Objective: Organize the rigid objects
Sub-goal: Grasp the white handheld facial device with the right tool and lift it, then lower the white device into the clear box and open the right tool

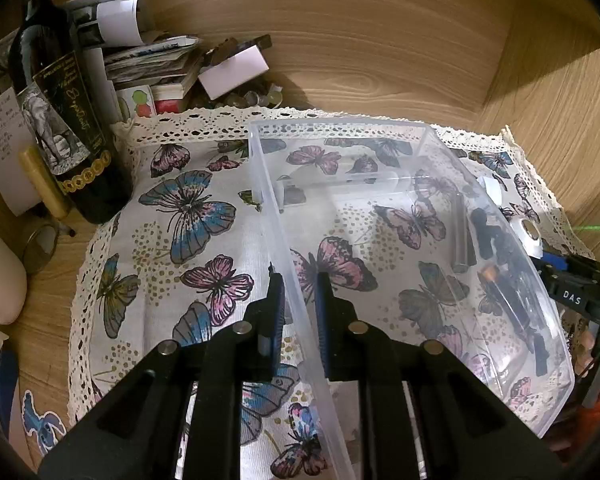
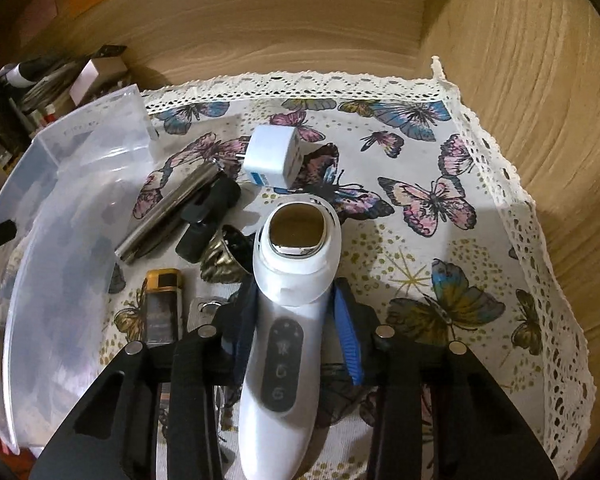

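Bottle label shows elephant (script unreadable); right tool marked "DAS"

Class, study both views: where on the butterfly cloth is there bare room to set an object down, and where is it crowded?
Free: cloth right of the white device, up to the lace edge; also between wine bottle and clear bin. Crowded: between bin and device, around the metal tube.

Clear plastic bin, tilted on the butterfly cloth; white handheld device lies lengthwise beside it, metal head forward.
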